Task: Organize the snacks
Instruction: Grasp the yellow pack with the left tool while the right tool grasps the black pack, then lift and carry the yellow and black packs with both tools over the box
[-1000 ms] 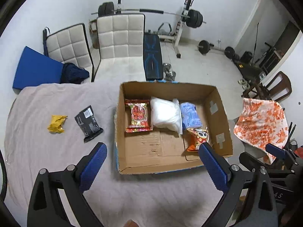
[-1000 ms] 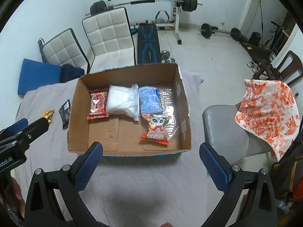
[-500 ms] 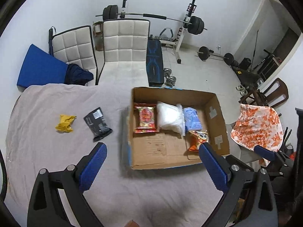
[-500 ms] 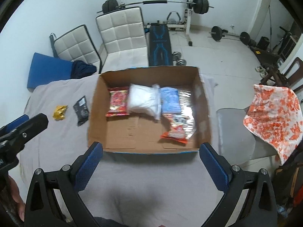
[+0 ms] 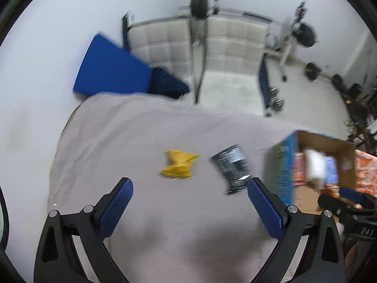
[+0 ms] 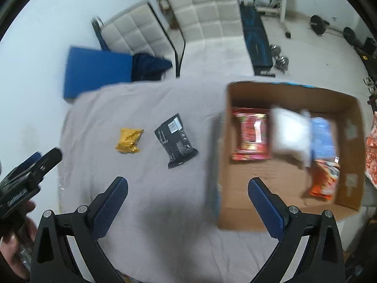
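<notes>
So both grippers are spread wide, holding nothing. Left gripper [image 5: 190, 186] hovers over the grey sheet [image 5: 141, 129], yellow snack [image 5: 179, 163] at 12 o'clock, black packet [image 5: 232, 167] at 1. Right gripper [image 6: 188, 186] has the cardboard box [image 6: 292, 92] at 2 o'clock, red [image 6: 251, 134], white [image 6: 288, 135], blue [image 6: 322, 139] and orange [image 6: 324, 180] packs inside.

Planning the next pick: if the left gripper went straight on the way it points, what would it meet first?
Probably the yellow snack packet, lying centred ahead of the open left gripper on the grey cloth; depth is unclear.
</notes>
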